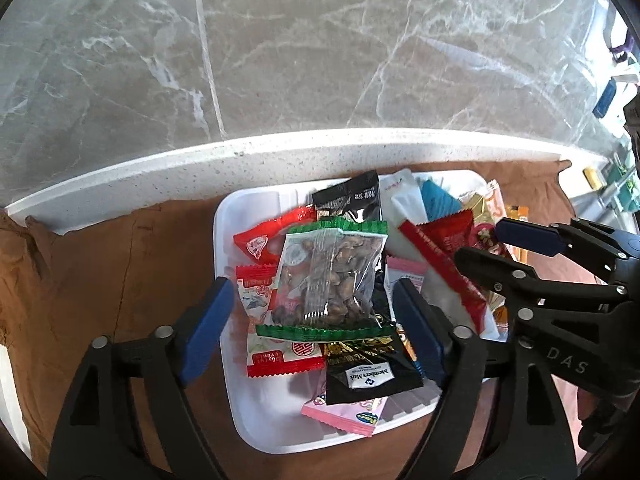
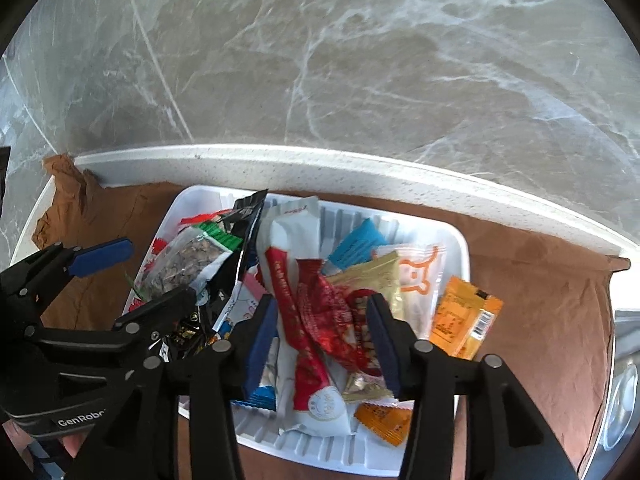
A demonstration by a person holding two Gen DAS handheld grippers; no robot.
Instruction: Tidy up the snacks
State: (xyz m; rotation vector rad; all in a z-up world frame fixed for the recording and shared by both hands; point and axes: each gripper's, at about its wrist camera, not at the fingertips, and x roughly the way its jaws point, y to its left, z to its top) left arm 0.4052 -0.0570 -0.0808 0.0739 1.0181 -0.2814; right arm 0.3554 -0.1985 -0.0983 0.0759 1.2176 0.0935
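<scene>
Both grippers hang spread over the white tray (image 1: 224, 240): left gripper (image 1: 312, 320) around the nut packet (image 1: 332, 276), right gripper (image 2: 320, 344) astride red wrappers (image 2: 316, 304), neither pinching

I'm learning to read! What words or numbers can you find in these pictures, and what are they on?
"Member's Mark": black and gold packet, seen upside down.
"DAS": body of the right gripper.
"GenRobo", cut off: body of the left gripper.
Barcode, digits too small: orange packet.
Red Chinese print, unreadable: long red and white packet.
Print on the other snack packets: too small or blurred.
</scene>
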